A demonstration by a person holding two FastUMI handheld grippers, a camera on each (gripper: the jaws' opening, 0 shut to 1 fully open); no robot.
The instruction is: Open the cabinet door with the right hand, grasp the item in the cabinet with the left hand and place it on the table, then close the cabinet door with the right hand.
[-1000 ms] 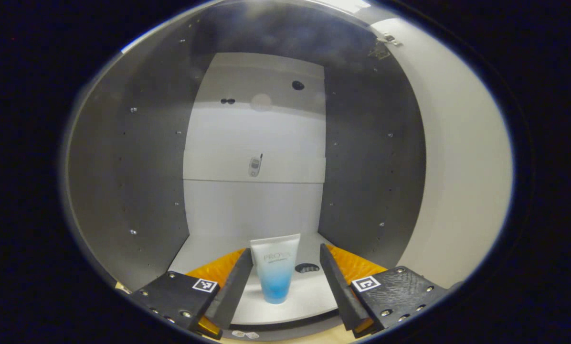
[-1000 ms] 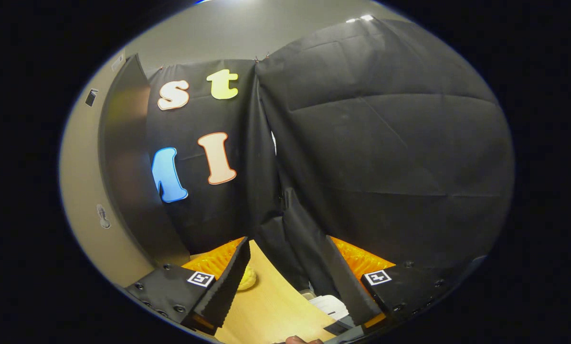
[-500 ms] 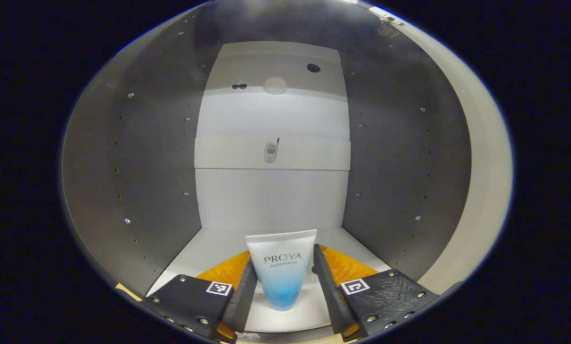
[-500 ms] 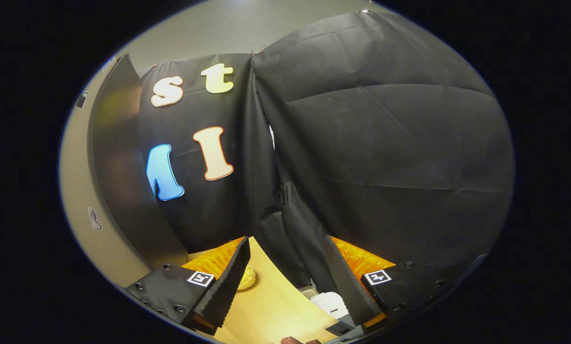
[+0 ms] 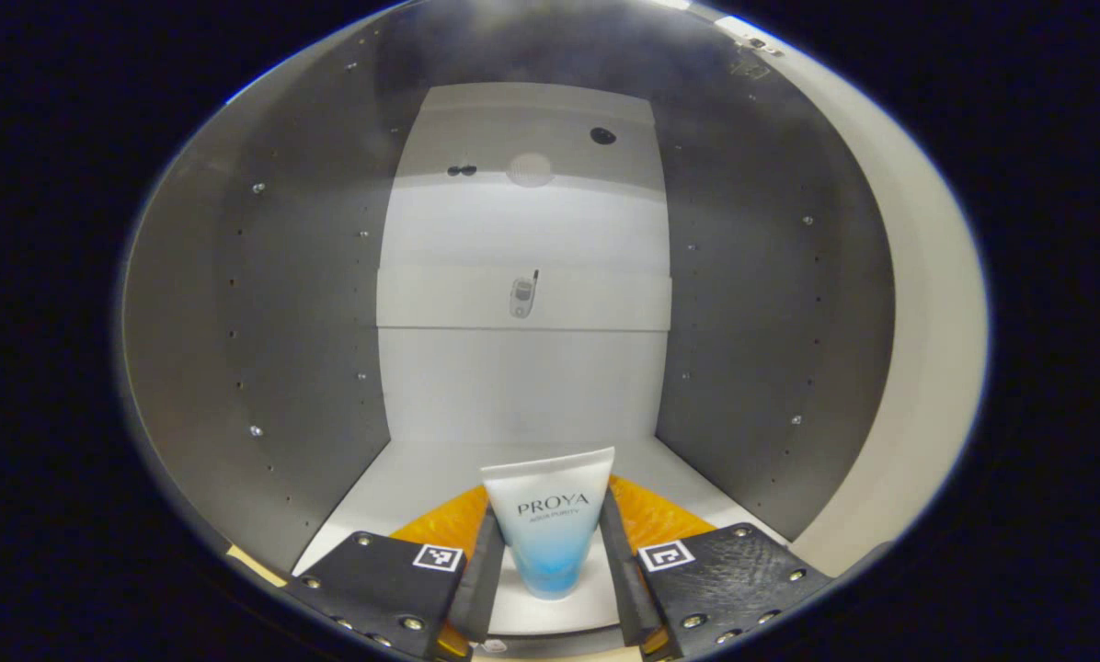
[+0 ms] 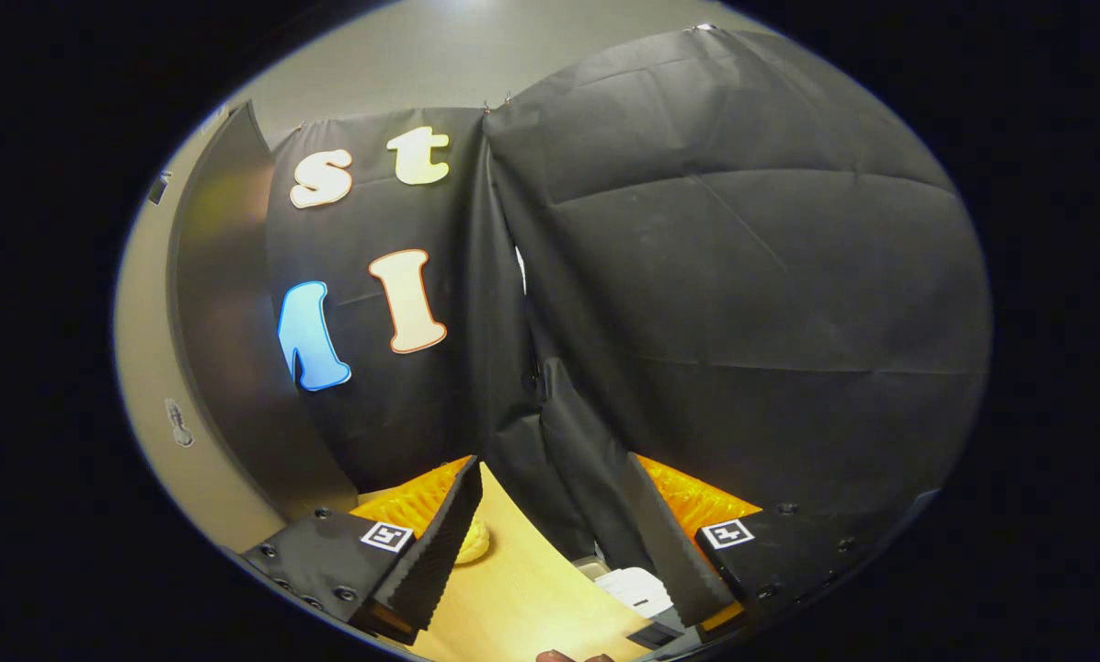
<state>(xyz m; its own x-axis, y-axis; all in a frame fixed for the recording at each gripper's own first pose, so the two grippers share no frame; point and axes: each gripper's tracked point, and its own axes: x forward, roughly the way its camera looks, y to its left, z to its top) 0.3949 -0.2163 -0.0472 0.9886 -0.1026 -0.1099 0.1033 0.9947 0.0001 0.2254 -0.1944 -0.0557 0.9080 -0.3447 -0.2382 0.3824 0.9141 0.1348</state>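
A white tube with a blue lower end (image 5: 548, 542) stands upright on the cabinet floor (image 5: 403, 478), near its front edge. My left gripper (image 5: 548, 504) reaches into the cabinet, and both fingers press on the tube's sides. The cabinet door (image 5: 927, 322) stands open on the right in the left gripper view. In the right gripper view the same door (image 6: 223, 322) is at the left. My right gripper (image 6: 552, 462) hangs open over the wooden table (image 6: 522, 588) with nothing between its fingers.
The cabinet's grey side walls (image 5: 265, 349) close in on both sides of the tube, with a pale back panel (image 5: 522, 386) behind. A small yellow object (image 6: 470, 544) and a white object (image 6: 637, 587) lie on the table below the right gripper.
My left gripper moved deeper into the cabinet and its fingers closed from wide apart onto the tube. The right gripper barely shifted.
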